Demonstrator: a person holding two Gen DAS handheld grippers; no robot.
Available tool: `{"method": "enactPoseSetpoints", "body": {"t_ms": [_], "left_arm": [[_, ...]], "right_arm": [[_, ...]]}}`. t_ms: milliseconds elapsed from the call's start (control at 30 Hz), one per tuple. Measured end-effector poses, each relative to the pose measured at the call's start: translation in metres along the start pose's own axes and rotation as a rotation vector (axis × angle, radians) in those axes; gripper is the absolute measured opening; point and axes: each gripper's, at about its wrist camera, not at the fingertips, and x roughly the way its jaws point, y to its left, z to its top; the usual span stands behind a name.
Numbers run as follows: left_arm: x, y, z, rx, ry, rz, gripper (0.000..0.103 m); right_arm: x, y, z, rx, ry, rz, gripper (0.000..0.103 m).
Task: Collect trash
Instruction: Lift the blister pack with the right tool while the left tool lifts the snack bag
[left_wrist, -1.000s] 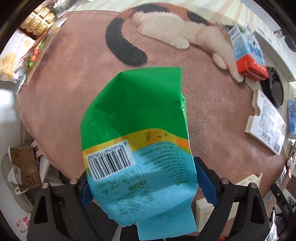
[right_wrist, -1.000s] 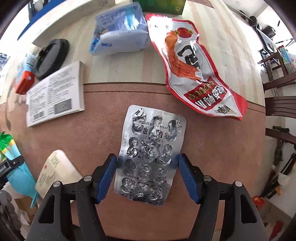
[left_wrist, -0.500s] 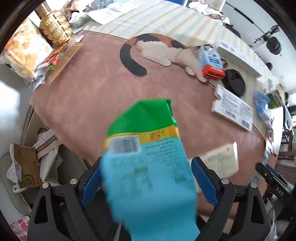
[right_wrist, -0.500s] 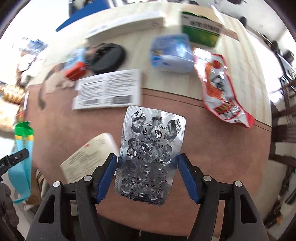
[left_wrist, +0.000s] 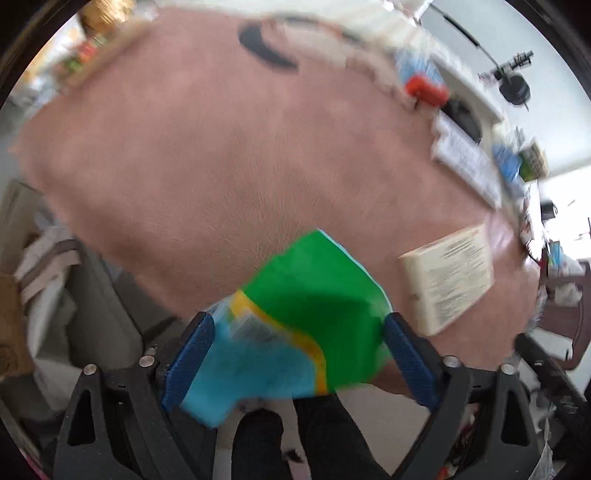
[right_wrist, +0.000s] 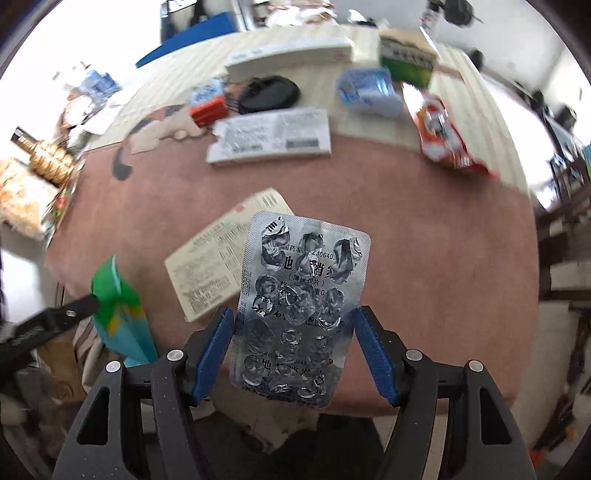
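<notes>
My left gripper (left_wrist: 295, 354) is shut on a green and blue snack wrapper (left_wrist: 295, 332), held at the near edge of the brown mat (left_wrist: 221, 166); the view is blurred. The wrapper (right_wrist: 118, 314) and left gripper also show at the left of the right wrist view. My right gripper (right_wrist: 295, 350) is shut on an empty silver blister pack (right_wrist: 299, 299), held above the mat's near edge (right_wrist: 424, 240). A red snack wrapper (right_wrist: 443, 136) lies at the far right of the table.
A cream medicine box (right_wrist: 221, 258) lies on the mat near both grippers. A white leaflet box (right_wrist: 273, 136), a black lid (right_wrist: 269, 94), a blue and red carton (right_wrist: 207, 101), a blue tissue pack (right_wrist: 369, 92) and a green box (right_wrist: 406, 59) sit farther back. A cardboard box (left_wrist: 11, 321) stands on the floor at left.
Both grippers have pulled back and up from the table with their items; more of the table shows. The green wrapper has swung lower between the left fingers.
</notes>
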Motion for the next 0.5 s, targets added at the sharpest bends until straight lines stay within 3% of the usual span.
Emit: {"method": "enactPoseSetpoints", "body": {"t_ms": [100,200,267,333,367,400,500], "left_arm": [[0.01,0.001,0.007,-0.003,-0.03,-0.047,0.103],[0.009,-0.001,0.005,-0.028,-0.054,-0.029,0.102],[0.006,-0.001,-0.002,-0.004,-0.076,0.0,0.091],[0.002,-0.002,-0.009,0.031,-0.095,0.063,0.065],[0.0,-0.001,-0.013,0.041,-0.109,0.097,0.057],[-0.001,0.001,-0.015,0.047,-0.116,0.122,0.039],[-0.007,0.012,-0.022,0.02,-0.088,0.051,0.001]], "right_arm": [[0.004,0.0,-0.007,0.014,-0.011,-0.022,0.069],[0.006,0.001,-0.013,0.024,-0.015,-0.026,0.069],[0.01,0.004,-0.015,0.012,-0.015,-0.032,0.069],[0.014,0.007,-0.015,-0.009,-0.018,-0.039,0.069],[0.015,0.008,-0.016,-0.015,-0.023,-0.042,0.069],[0.018,0.008,-0.015,-0.014,-0.027,-0.042,0.069],[0.022,0.005,-0.013,-0.004,-0.023,-0.021,0.069]]}}
